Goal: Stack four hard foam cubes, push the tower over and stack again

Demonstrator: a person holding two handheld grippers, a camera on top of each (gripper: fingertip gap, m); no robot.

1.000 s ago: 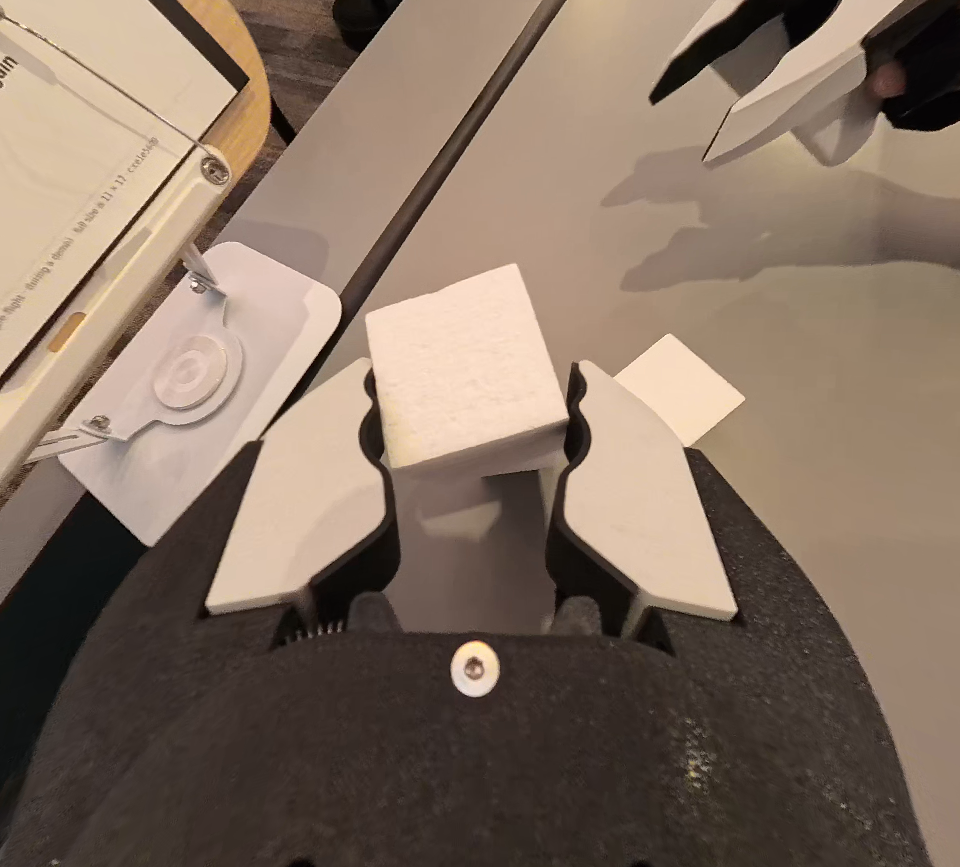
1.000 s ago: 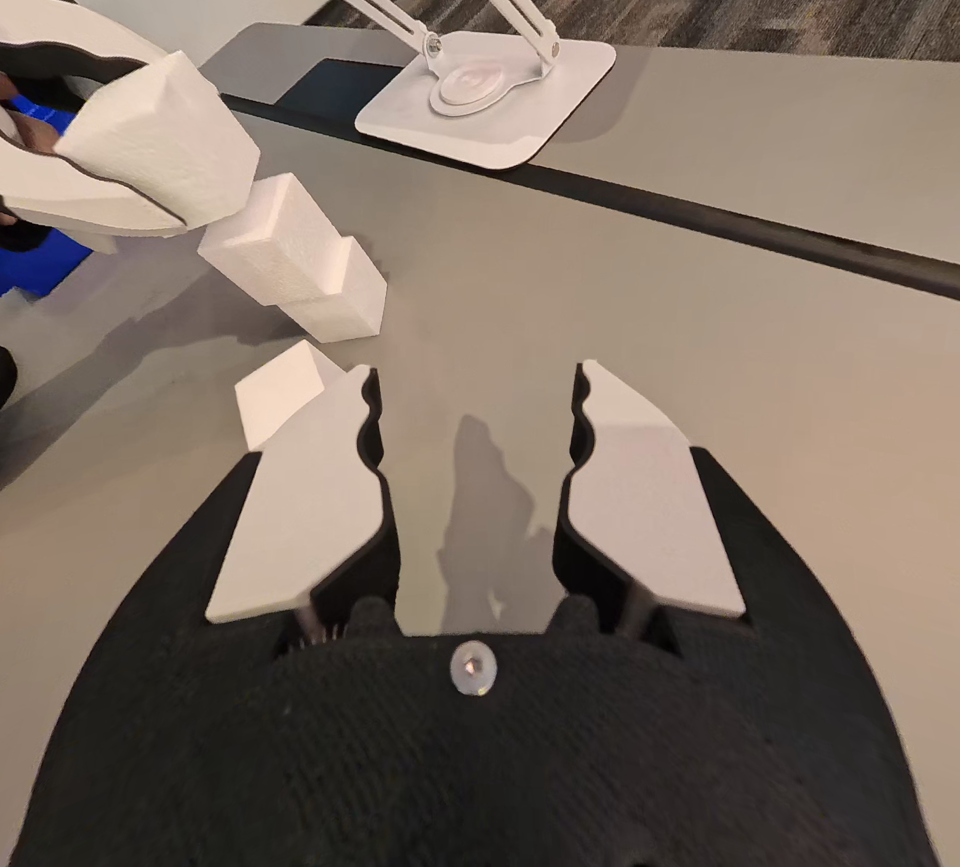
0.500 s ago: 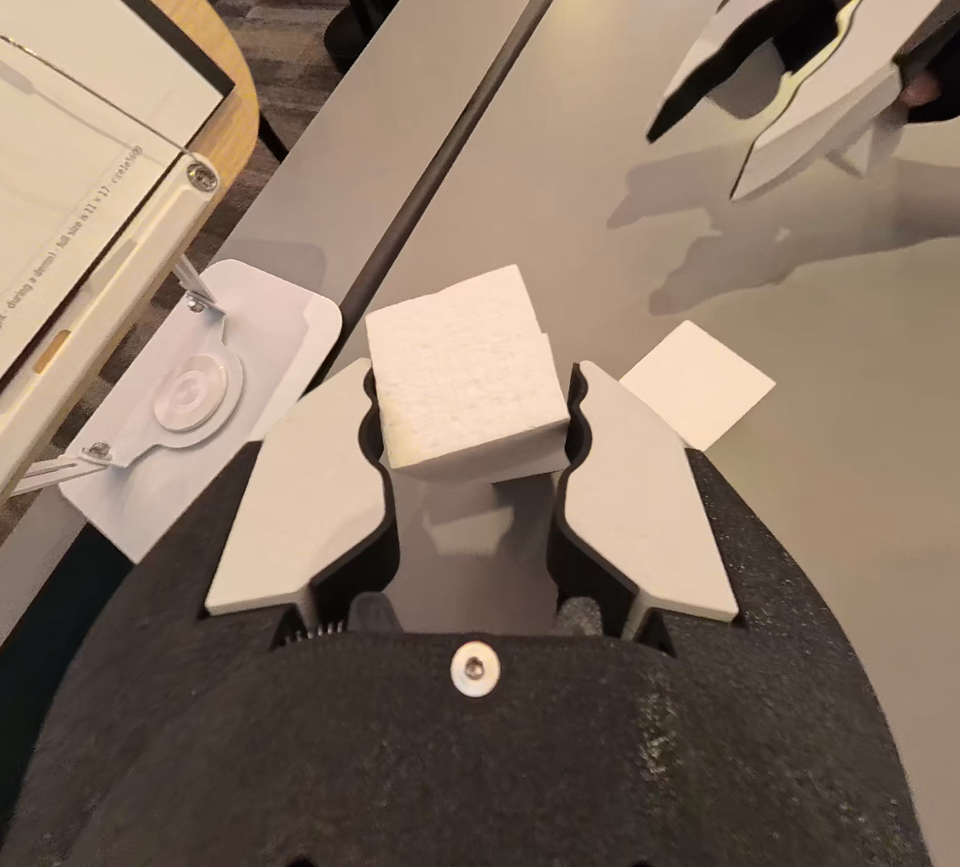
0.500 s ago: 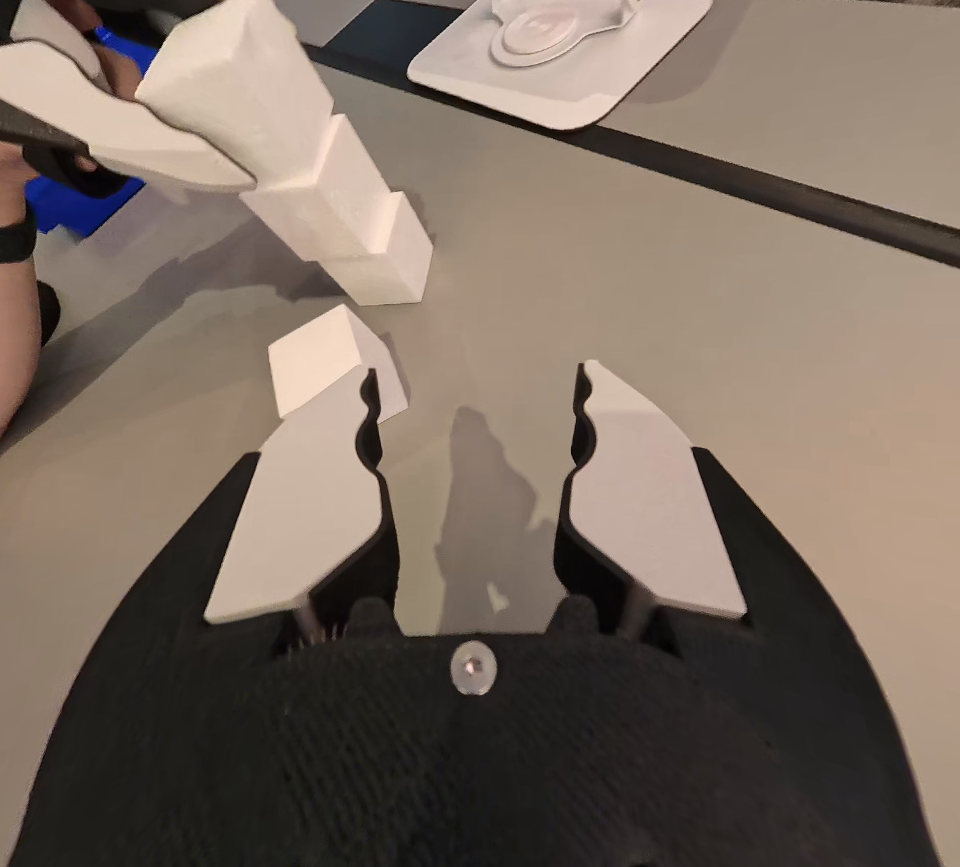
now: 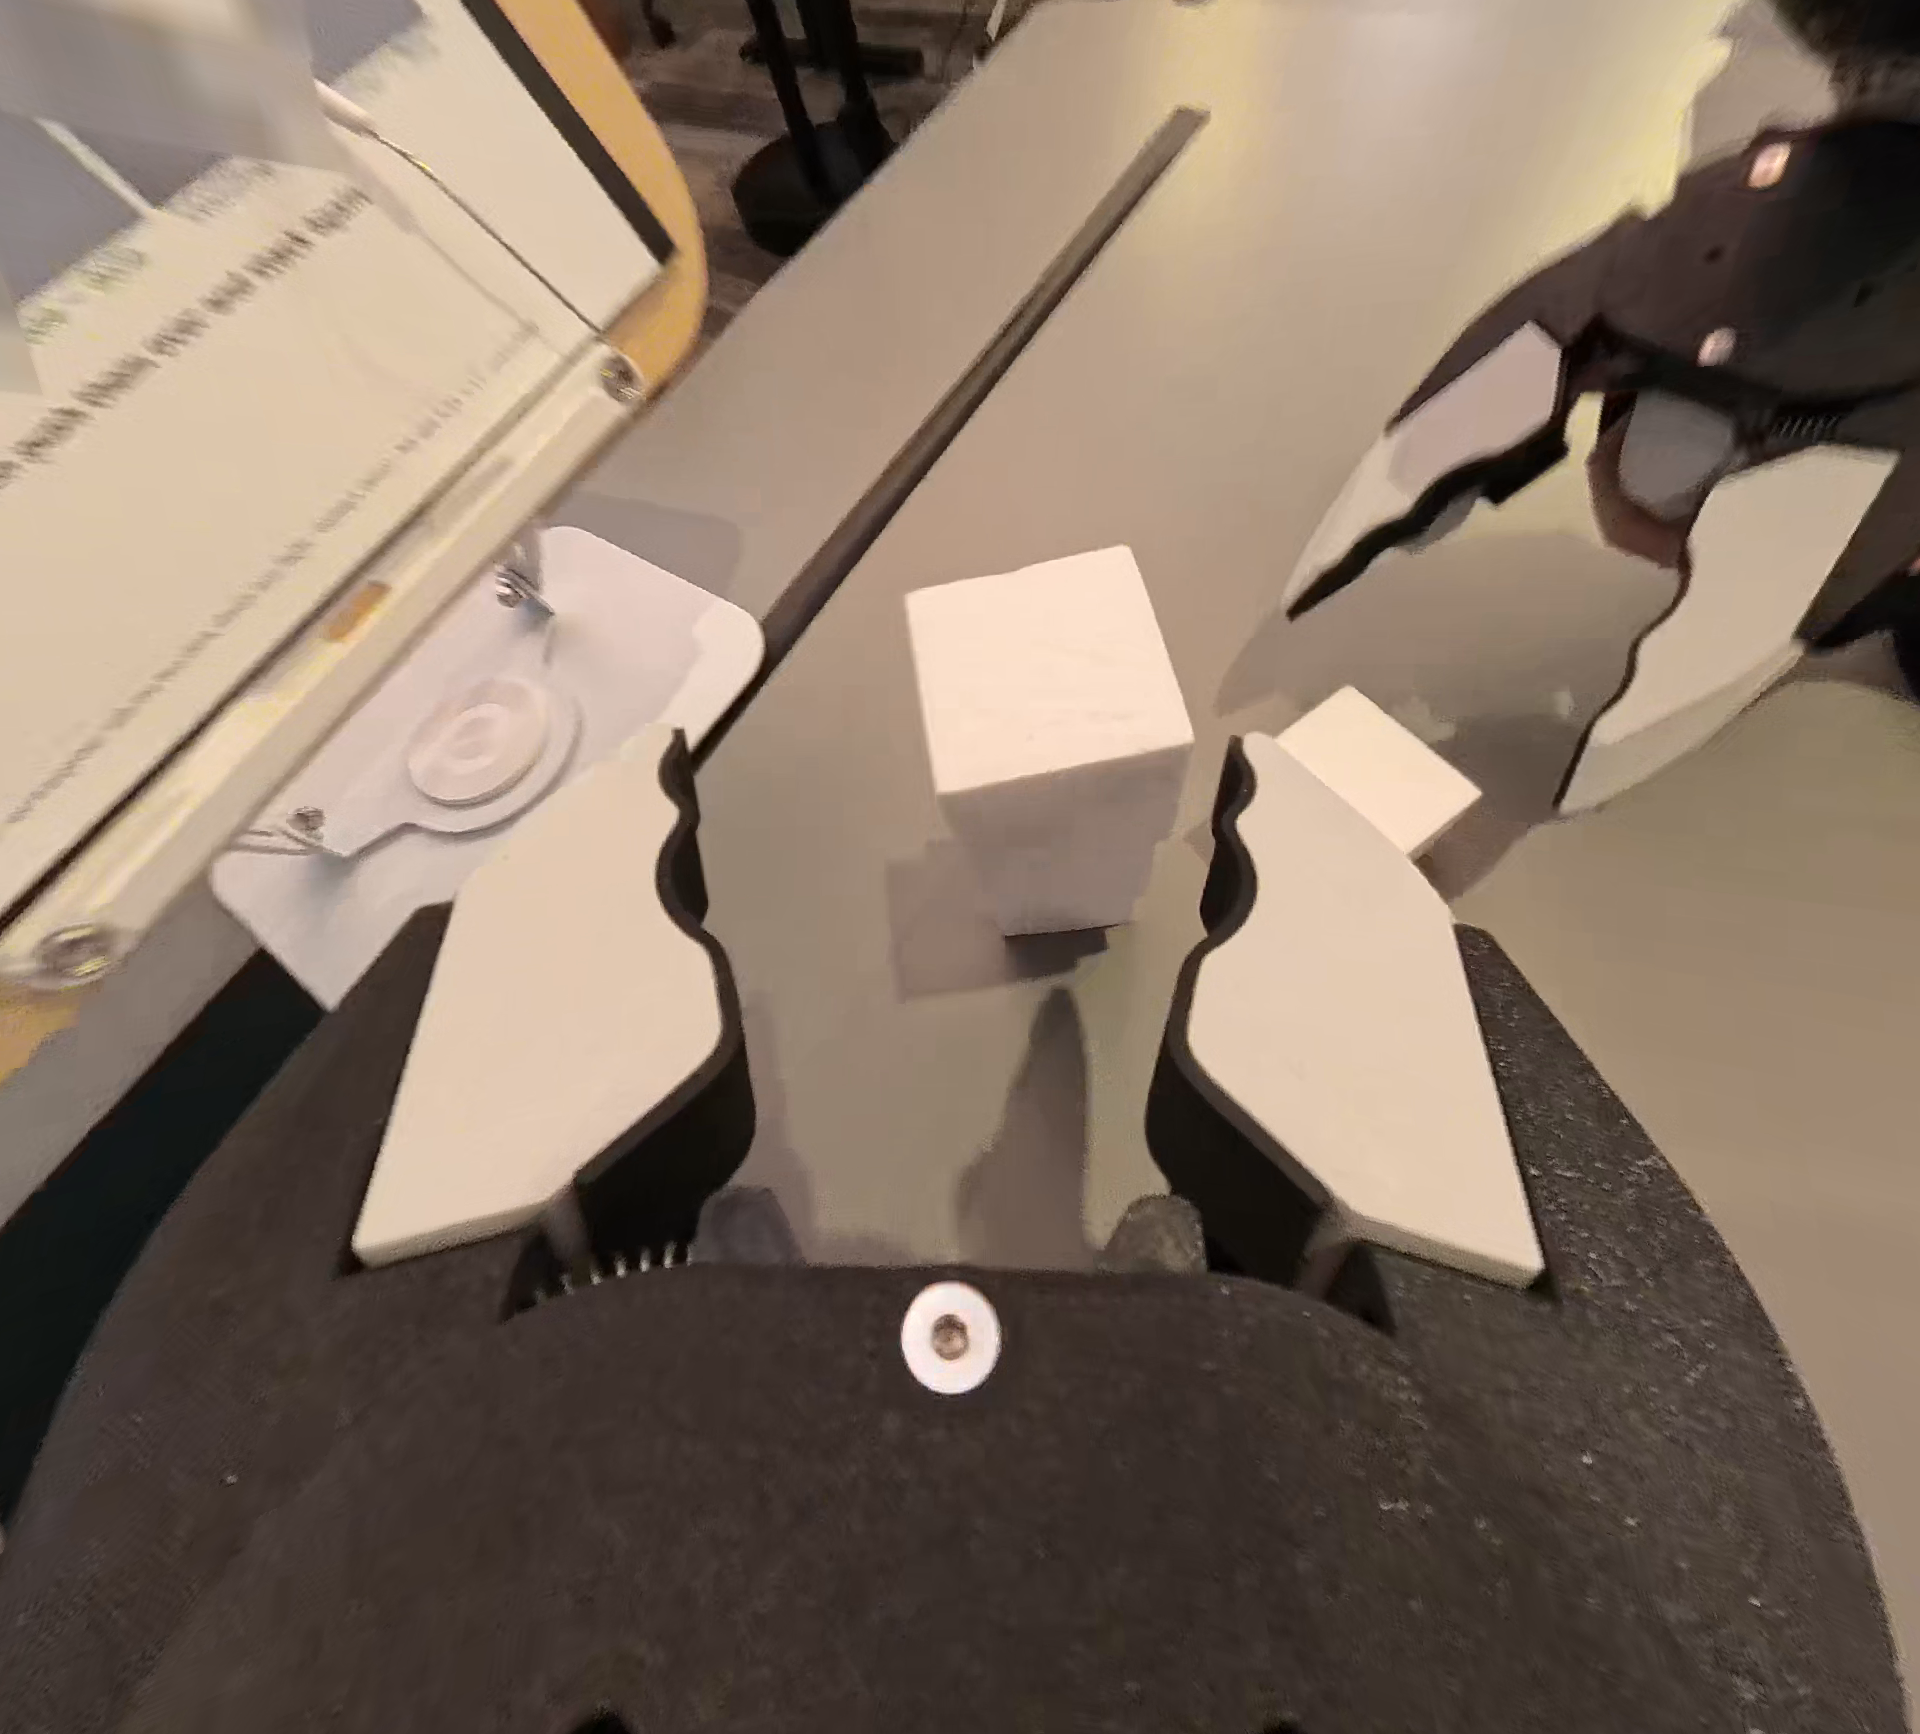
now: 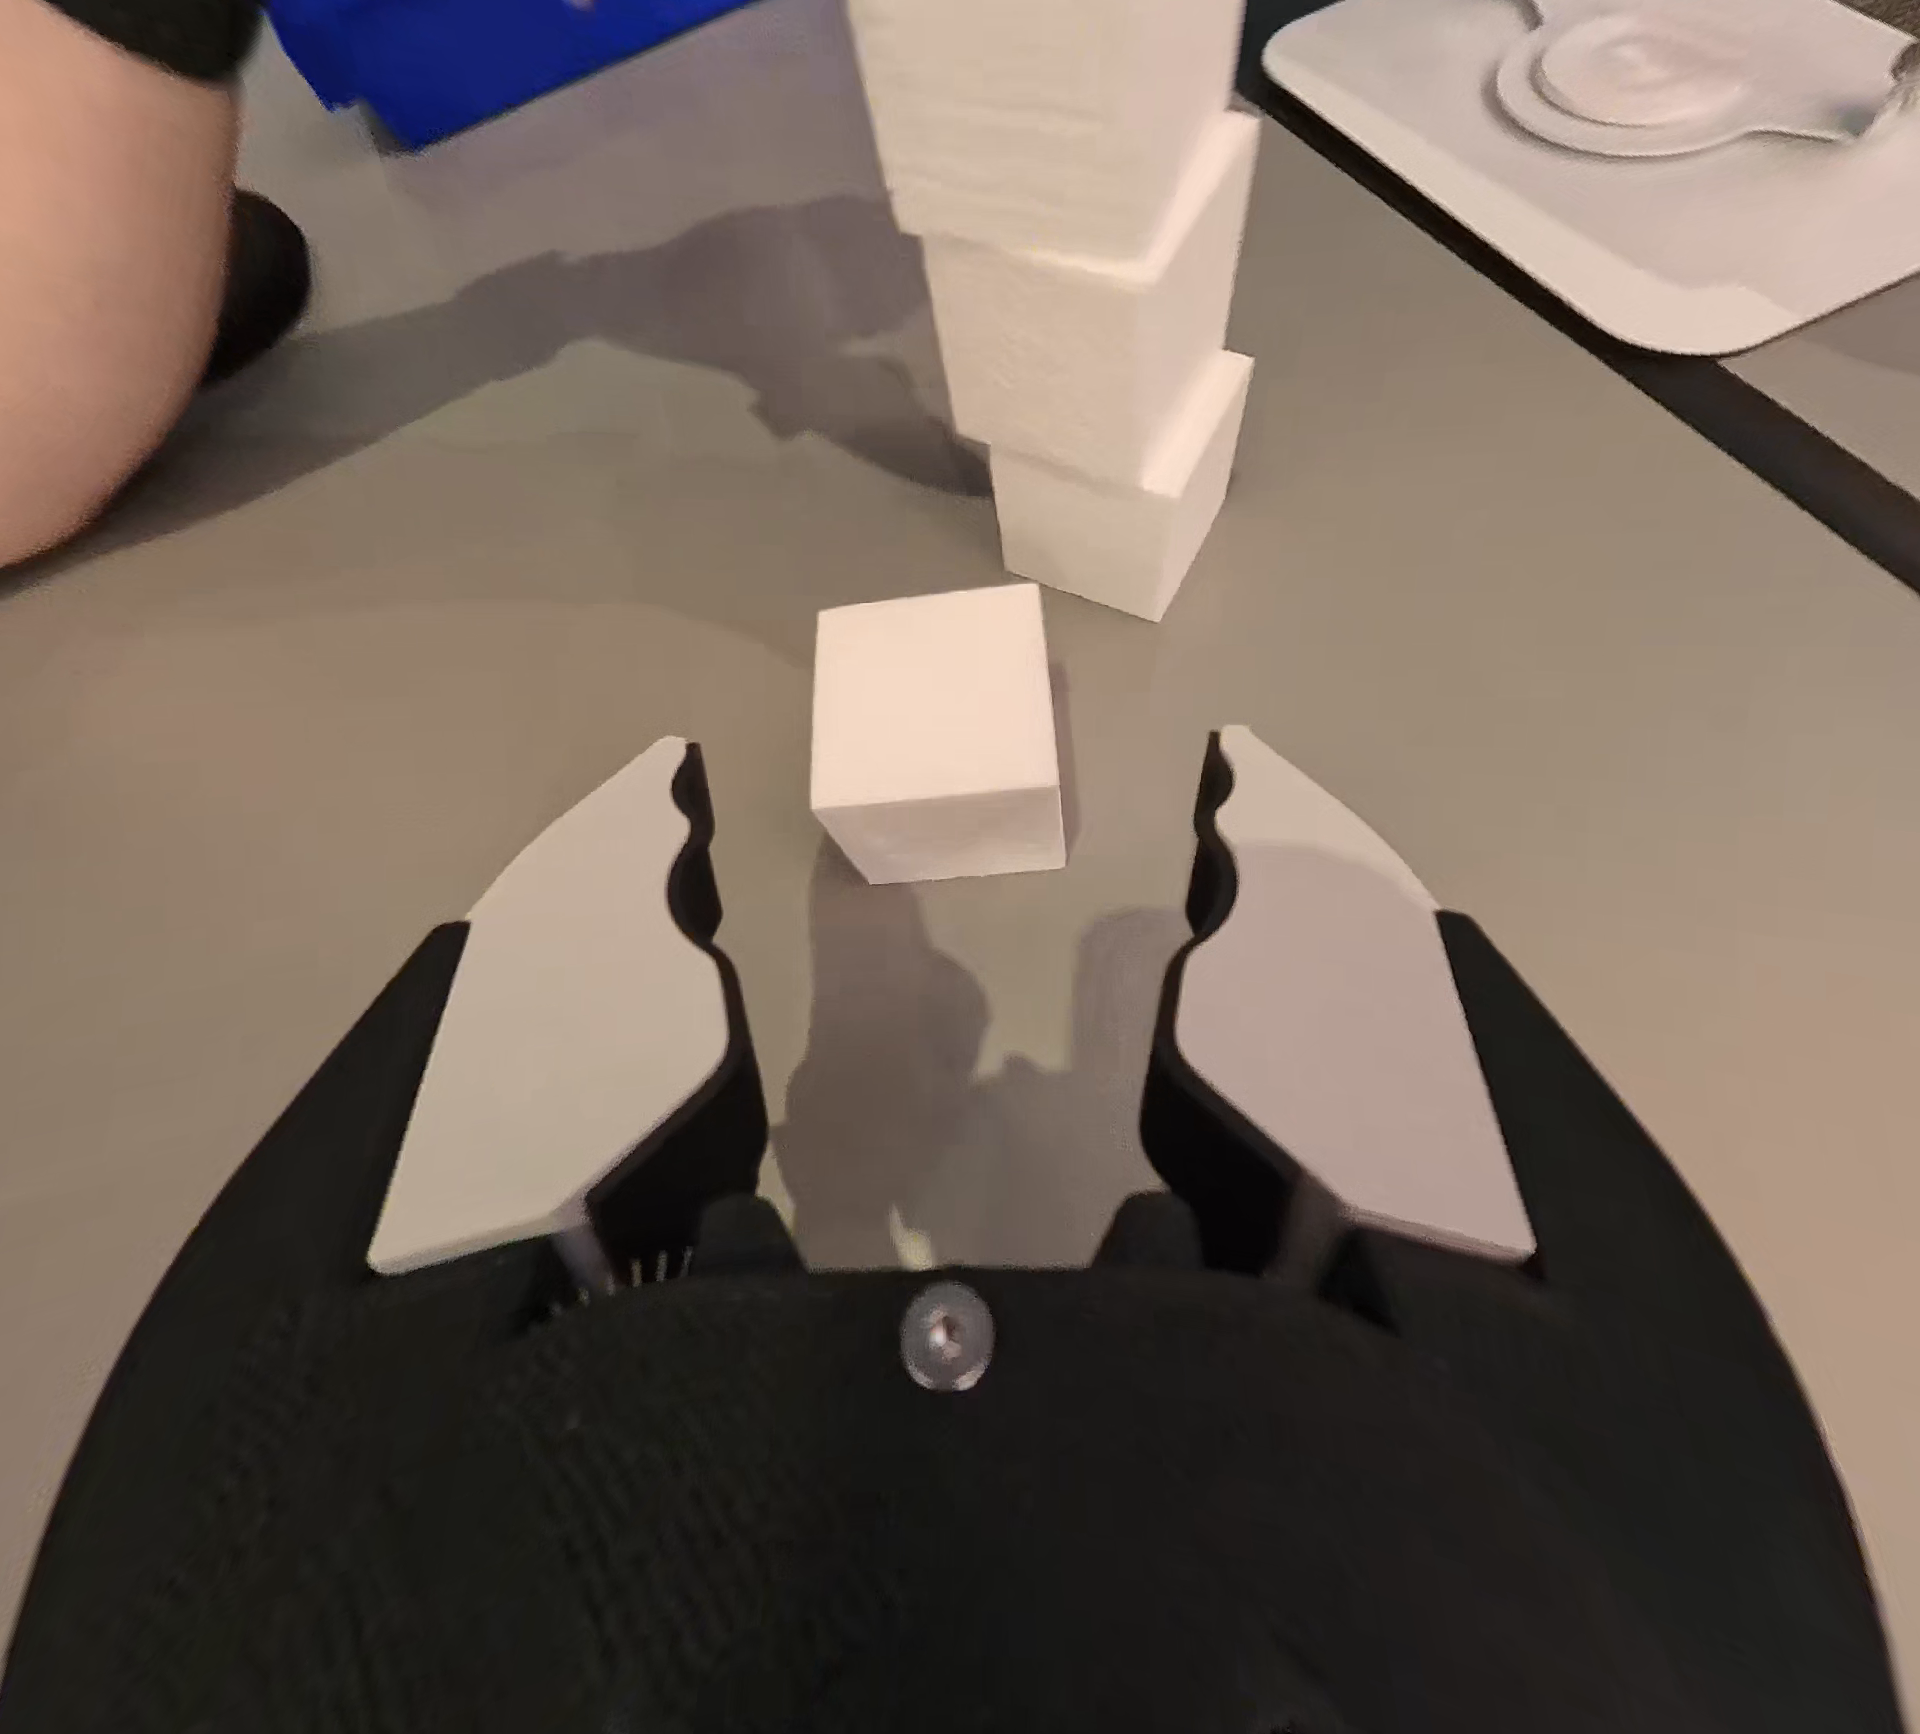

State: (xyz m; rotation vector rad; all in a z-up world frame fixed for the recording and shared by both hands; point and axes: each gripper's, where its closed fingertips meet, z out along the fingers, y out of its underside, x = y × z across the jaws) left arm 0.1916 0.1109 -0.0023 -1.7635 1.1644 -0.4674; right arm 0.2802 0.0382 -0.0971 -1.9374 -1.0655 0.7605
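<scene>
Grey table (image 5: pixel 1299 250), left wrist view: left gripper (image 5: pixel 956 863) jaws now spread and empty; half a second ago they clamped the top cube (image 5: pixel 1044 676), which now sits released on the stack. Right gripper (image 5: pixel 1455 645) hovers beyond.

Right wrist view: stack (image 6: pixel 1081 230) stands 3 high, slightly stepped. Right gripper (image 6: pixel 951 837) jaws released, bracketing the loose 4th cube (image 6: pixel 935 728). Judgement: pick it next.

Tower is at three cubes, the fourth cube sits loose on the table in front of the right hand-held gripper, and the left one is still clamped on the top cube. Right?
Not quite: the left hand-held gripper is open and off the top cube, as the left wrist view shows. The rest stands.
</scene>
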